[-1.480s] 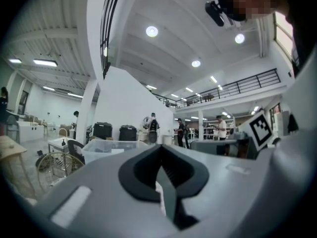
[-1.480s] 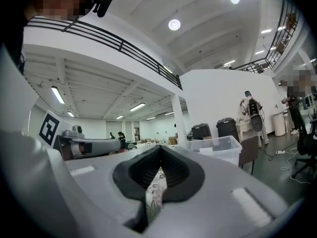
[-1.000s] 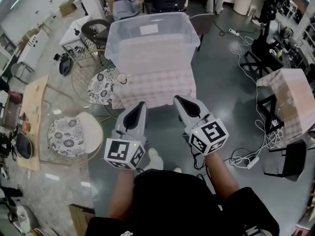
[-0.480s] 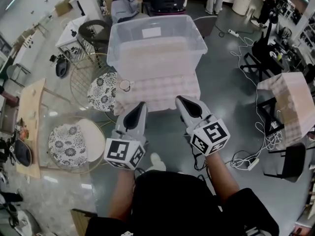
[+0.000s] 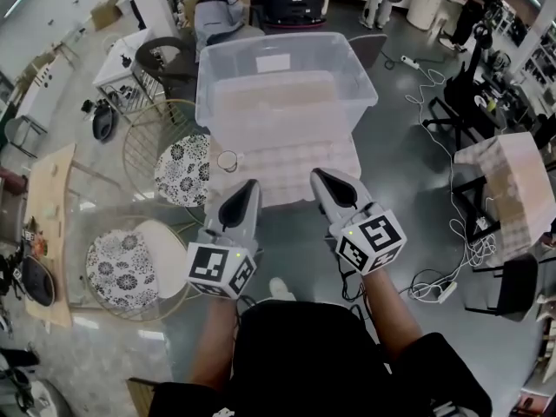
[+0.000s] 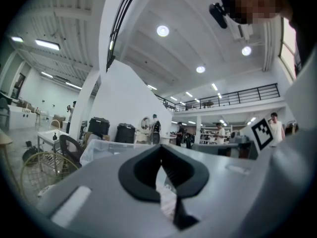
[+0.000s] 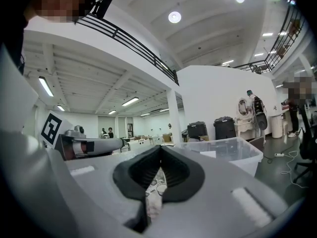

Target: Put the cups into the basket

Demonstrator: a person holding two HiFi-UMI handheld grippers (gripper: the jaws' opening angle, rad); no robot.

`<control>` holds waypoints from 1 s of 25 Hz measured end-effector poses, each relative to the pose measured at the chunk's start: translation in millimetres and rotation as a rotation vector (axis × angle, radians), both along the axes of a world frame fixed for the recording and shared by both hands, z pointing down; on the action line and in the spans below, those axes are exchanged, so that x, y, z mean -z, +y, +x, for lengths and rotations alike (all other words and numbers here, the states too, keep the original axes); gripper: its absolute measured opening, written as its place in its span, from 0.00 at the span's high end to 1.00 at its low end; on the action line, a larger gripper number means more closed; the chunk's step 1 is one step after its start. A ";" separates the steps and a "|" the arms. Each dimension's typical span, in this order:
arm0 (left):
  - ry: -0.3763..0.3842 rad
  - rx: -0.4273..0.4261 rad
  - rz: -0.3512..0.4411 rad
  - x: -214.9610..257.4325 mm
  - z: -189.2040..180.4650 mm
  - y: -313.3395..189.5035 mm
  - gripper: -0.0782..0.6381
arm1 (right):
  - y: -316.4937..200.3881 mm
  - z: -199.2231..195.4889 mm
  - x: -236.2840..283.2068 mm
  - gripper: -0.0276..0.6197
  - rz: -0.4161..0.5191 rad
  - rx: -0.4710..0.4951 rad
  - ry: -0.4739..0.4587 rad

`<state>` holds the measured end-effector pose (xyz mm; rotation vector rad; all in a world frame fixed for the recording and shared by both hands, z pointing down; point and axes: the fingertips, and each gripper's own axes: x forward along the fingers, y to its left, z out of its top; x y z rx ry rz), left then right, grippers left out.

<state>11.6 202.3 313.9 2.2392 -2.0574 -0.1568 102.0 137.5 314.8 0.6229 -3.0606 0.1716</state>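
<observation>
A clear plastic bin (image 5: 282, 85) stands on a small table with a checked cloth (image 5: 291, 168). One white cup (image 5: 228, 160) sits at the table's left edge, beside the bin. My left gripper (image 5: 250, 185) is shut and empty, its tip just short of the table's near edge, a little right of the cup. The right gripper (image 5: 316, 175) is also shut and empty, its tip over the table's near edge. In the left gripper view the bin (image 6: 106, 148) shows past the closed jaws. In the right gripper view the bin (image 7: 228, 150) lies ahead to the right.
Two round stools with floral cushions (image 5: 182, 170) (image 5: 122, 268) stand left of the table, with a wire chair behind them. A second cloth-covered table (image 5: 512, 181) is at the right. Cables and a power strip (image 5: 434, 281) lie on the floor. A wooden table (image 5: 48, 224) is far left.
The table, the bin and the cup have drawn nearer to both grippers, whose tips now reach the table's near edge. Both grippers stay shut and side by side.
</observation>
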 end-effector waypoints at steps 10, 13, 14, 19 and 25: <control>0.000 -0.022 0.007 -4.1 -37.8 -5.3 0.88 | -5.1 -34.5 -5.4 0.95 0.009 -0.032 0.026; 0.005 -0.029 0.013 -4.0 -42.5 -7.8 0.88 | -8.1 -36.6 -5.5 0.95 0.013 -0.046 0.031; 0.006 -0.033 0.013 -3.2 -43.3 -9.5 0.88 | -10.1 -36.9 -4.3 0.95 0.013 -0.052 0.031; 0.006 -0.043 0.011 -3.4 -46.6 -16.6 0.88 | -21.0 -37.8 -1.5 0.95 0.014 -0.073 0.030; 0.032 -0.028 0.011 -6.4 -62.0 -32.7 0.88 | -40.3 -41.2 -4.3 0.95 0.011 -0.086 0.032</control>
